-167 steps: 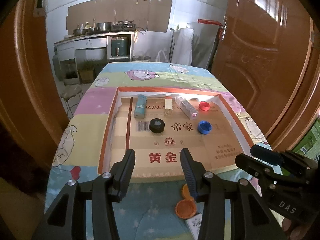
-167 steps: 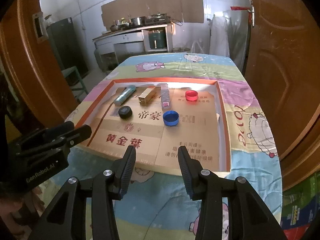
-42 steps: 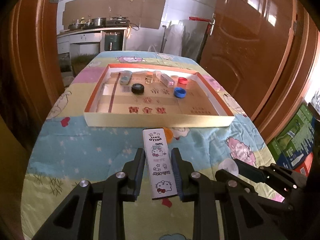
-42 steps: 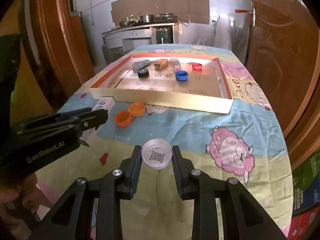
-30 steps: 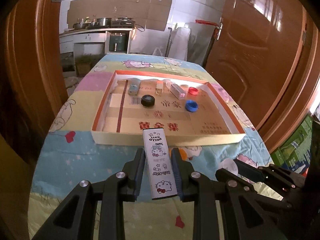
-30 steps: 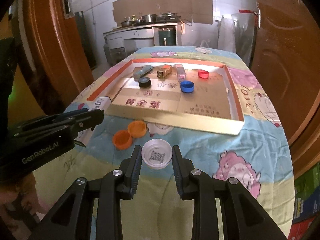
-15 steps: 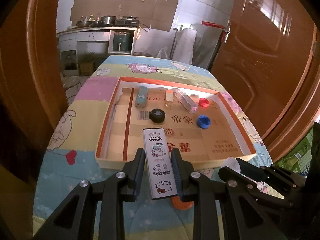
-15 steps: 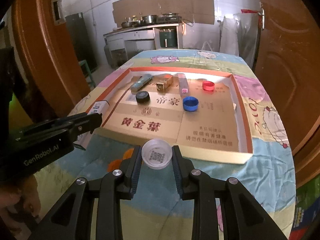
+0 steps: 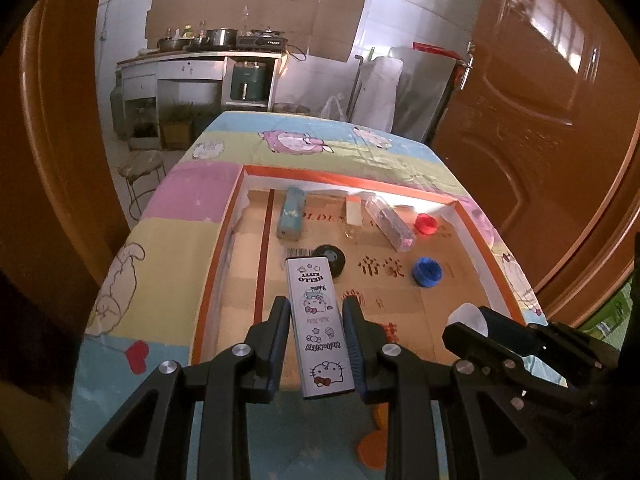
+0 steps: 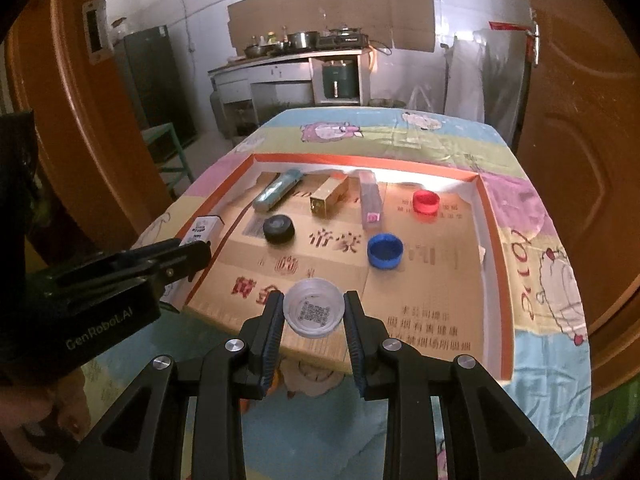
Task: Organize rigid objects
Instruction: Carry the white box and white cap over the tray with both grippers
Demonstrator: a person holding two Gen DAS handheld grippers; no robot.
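Both grippers now over tray (image 9: 216,248) vs before. Left gripper (image 9: 316,340) clamps box (image 9: 318,320), right gripper (image 10: 314,320) clamps cap (image 10: 314,308); transport step. Next: lower, release ~12 o'clock by black cap (image 9: 332,258).

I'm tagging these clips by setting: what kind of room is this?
Probably a home kitchen or the room beside it: pots and a stove sit on a counter at the far wall, a green appliance stands beneath, and wooden doors flank a table with a cartoon-print cloth.
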